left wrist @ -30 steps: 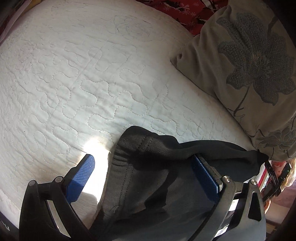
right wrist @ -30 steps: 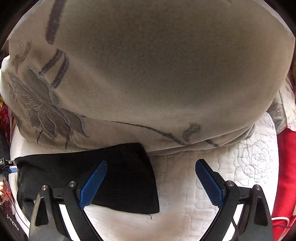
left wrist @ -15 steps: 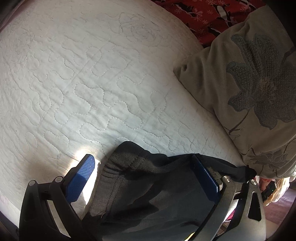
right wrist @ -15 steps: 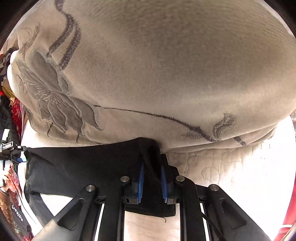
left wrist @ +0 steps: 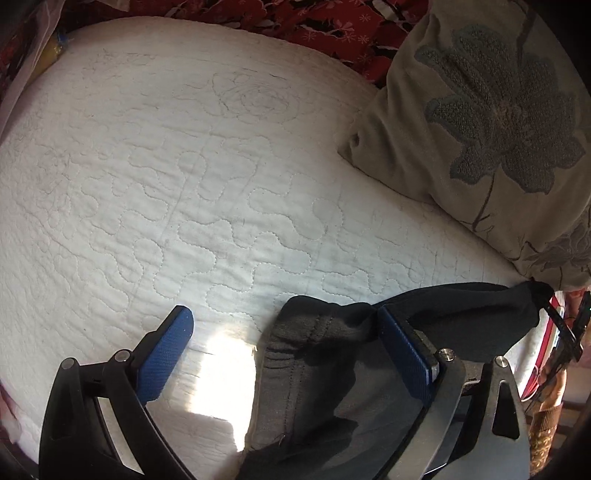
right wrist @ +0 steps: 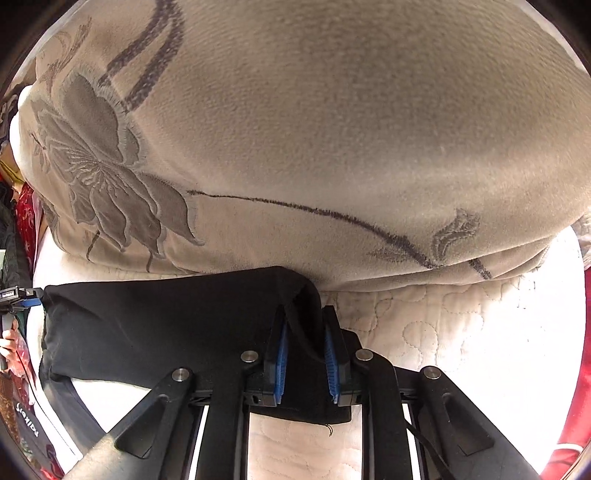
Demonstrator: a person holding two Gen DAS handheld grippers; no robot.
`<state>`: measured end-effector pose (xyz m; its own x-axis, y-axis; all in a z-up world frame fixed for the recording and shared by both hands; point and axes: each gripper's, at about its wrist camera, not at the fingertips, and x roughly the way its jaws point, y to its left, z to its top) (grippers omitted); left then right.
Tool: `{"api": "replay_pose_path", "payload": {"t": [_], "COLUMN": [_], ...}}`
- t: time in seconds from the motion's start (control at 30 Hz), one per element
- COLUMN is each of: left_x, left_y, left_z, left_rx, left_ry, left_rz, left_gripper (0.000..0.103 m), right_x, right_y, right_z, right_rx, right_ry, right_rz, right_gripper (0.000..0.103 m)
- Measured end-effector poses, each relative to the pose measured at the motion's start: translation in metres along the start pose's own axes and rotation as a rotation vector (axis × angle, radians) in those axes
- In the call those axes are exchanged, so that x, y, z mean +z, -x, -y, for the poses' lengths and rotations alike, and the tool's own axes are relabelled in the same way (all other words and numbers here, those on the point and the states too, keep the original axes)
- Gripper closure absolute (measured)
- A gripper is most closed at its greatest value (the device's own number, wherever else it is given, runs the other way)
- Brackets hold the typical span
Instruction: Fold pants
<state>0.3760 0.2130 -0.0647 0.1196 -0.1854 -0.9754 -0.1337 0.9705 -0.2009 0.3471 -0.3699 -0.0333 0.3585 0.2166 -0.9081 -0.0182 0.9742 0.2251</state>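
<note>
Black pants [left wrist: 332,373] lie on a white quilted bed [left wrist: 184,184], their ribbed waistband end between my left gripper's fingers. My left gripper [left wrist: 291,339] is open; its right blue pad [left wrist: 402,354] rests against the cloth, its left pad [left wrist: 166,350] over bare quilt. In the right wrist view the pants [right wrist: 159,321] stretch leftward. My right gripper [right wrist: 304,354] is shut on a raised fold at their right end, just below the pillow.
A large beige pillow with grey flower embroidery [right wrist: 295,129] fills the space ahead of my right gripper and sits at right in the left view [left wrist: 498,129]. Red patterned cloth [left wrist: 332,29] lies beyond the quilt. The other gripper shows at the far left [right wrist: 18,295].
My right gripper went from wide open to shut on the pants' end and has lifted the fold slightly. My left gripper stayed open and pulled back a little.
</note>
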Motion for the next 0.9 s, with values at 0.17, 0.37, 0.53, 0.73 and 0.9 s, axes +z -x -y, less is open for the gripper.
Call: {"api": "replay_pose_path", "payload": {"t": [0.17,0.37,0.53,0.73,0.9], "left_x": [0.017,0.021,0.005,-0.018,-0.041], "left_y": [-0.015,0.0,0.026,0.041,0.066], "left_z": [0.006,0.012,0.022,0.035,0.043], "left_rx": [-0.055,-0.134,-0.077,-0.015,-0.018], "left_ry": [-0.123,-0.099,-0.111,-0.097,-0.064], "left_rz": [-0.023,-0.031,0.014,0.096,0.139], "left_gripper": [0.003,0.071,0.075,0.075,0.075], "right_x": [0.001,-0.001,0.0,-0.006,-0.02], "right_y": [-0.007,-0.015,-0.008,0.022,0.065], "right_z": [-0.003,-0.008,-0.018,-0.021,-0.029], "right_rx": [-0.012,-0.041,-0.051,-0.037,-0.028], "right_ry": [-0.017,0.005,0.038,0.029,0.065], "right_rz": [0.0,-0.006,0.02,0.088,0.14], "right_gripper": [0.084,0.088,0.097,0.097,0.098]}}
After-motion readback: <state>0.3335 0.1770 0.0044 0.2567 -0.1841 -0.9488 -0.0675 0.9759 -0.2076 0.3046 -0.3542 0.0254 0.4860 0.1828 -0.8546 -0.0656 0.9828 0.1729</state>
